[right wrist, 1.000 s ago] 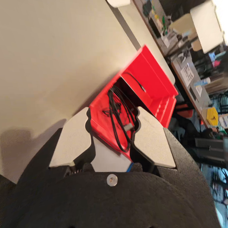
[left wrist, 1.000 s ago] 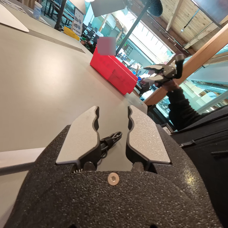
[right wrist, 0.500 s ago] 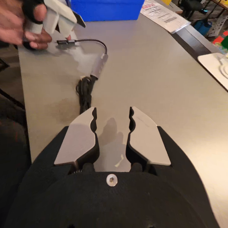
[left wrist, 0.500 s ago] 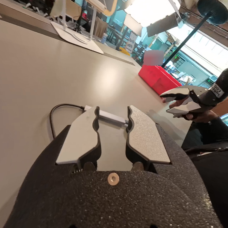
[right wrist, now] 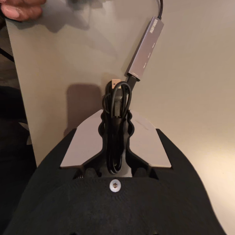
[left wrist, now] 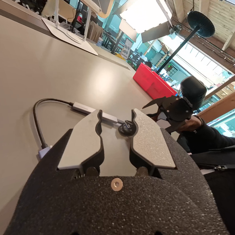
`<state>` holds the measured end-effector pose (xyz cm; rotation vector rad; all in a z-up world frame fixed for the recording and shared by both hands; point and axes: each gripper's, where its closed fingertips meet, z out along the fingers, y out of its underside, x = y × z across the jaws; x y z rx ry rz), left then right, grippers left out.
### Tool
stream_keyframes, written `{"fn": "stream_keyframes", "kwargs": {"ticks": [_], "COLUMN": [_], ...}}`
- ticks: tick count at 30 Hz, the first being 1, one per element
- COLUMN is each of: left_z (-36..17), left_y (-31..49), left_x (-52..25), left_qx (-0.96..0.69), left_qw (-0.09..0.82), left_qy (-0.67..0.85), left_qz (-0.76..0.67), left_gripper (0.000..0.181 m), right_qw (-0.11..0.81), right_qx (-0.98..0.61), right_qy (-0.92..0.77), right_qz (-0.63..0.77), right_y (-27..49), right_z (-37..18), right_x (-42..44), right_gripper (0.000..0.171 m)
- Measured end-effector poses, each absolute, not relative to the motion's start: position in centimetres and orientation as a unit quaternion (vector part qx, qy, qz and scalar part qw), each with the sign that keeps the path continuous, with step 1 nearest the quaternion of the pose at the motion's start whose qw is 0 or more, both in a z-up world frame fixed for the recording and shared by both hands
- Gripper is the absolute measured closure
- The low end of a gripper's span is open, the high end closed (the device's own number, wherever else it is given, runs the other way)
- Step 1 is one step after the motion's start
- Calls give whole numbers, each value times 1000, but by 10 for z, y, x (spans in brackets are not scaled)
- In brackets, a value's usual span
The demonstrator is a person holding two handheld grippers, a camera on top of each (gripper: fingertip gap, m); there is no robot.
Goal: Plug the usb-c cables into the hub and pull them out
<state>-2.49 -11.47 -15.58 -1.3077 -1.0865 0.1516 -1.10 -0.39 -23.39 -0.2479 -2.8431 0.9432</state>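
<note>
**Cable bundle in the right grip, hub dead ahead**

The right hand-held gripper (right wrist: pixel 116 114) is closed around a coiled black cable bundle (right wrist: pixel 115 127), its long axis running along the fingers. The grey hub (right wrist: pixel 146 48) lies on the bench (right wrist: pixel 63 63) just ahead and to the right, slanting away, 1 black plug already seated in its near end. The left hand-held gripper (left wrist: pixel 116 114) hovers wide open and empty – the hub crosswise beyond its tips. A red bin (left wrist: pixel 151 81) sits well apart.

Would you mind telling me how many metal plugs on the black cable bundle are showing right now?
1: a gold plug sticks out at the bundle top, beside the hub. Others may be hidden in the coils.
</note>
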Motion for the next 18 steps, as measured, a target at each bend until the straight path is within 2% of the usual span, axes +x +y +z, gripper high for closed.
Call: {"fn": "stream_keyframes", "kwargs": {"ticks": [7,18], "left_z": [-171,-177], "left_y": [-98,-77], "left_x": [-19,-24], "left_qx": [-599,-500], "left_qw": [622,624], "left_qy": [-504,-575], "left_qz": [11,-176], "left_gripper": [138,141], "right_qw": [182,215], "right_qx": [-71,-83], "right_qy": [-943,-912], "right_qz": [270,339], "right_y": [1,-4], "right_z": [-226,-185], "right_x": [-25,-20], "right_gripper": [145,145]}}
